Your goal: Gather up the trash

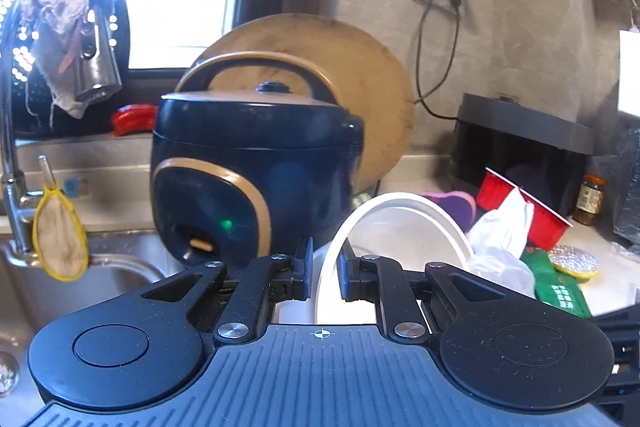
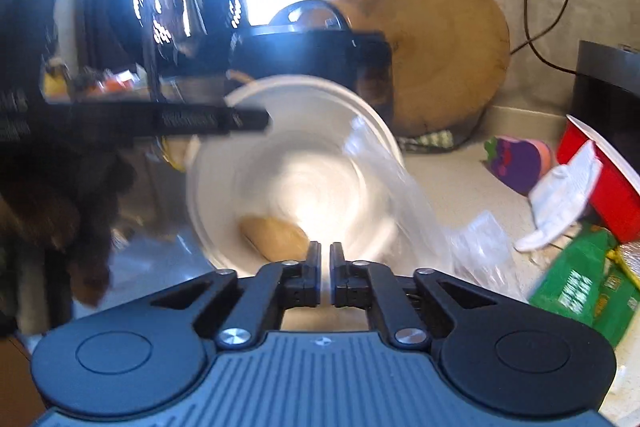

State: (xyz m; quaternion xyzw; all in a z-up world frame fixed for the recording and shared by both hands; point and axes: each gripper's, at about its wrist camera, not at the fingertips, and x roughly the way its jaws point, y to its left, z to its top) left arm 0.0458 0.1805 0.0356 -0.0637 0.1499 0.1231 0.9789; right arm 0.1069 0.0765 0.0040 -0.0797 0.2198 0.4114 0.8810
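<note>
My left gripper (image 1: 324, 269) is shut on the rim of a white disposable bowl (image 1: 404, 227) and holds it tilted on edge in front of the rice cooker. In the right wrist view the same bowl (image 2: 292, 179) faces me, blurred, with a tan scrap (image 2: 276, 237) inside it. My right gripper (image 2: 325, 265) is nearly closed at the bowl's near rim; I cannot tell what it grips. Clear plastic wrap (image 2: 420, 211) hangs at the bowl's right side. More trash lies to the right: a red cup (image 1: 520, 207), white tissue (image 1: 504, 227), a green packet (image 1: 556, 283).
A dark blue rice cooker (image 1: 256, 179) stands just behind the bowl, with a round wooden board (image 1: 360, 67) against the wall. The sink (image 1: 100, 267) and tap (image 1: 12, 147) are on the left. A black appliance (image 1: 520, 147) and a jar (image 1: 592, 199) stand at the right.
</note>
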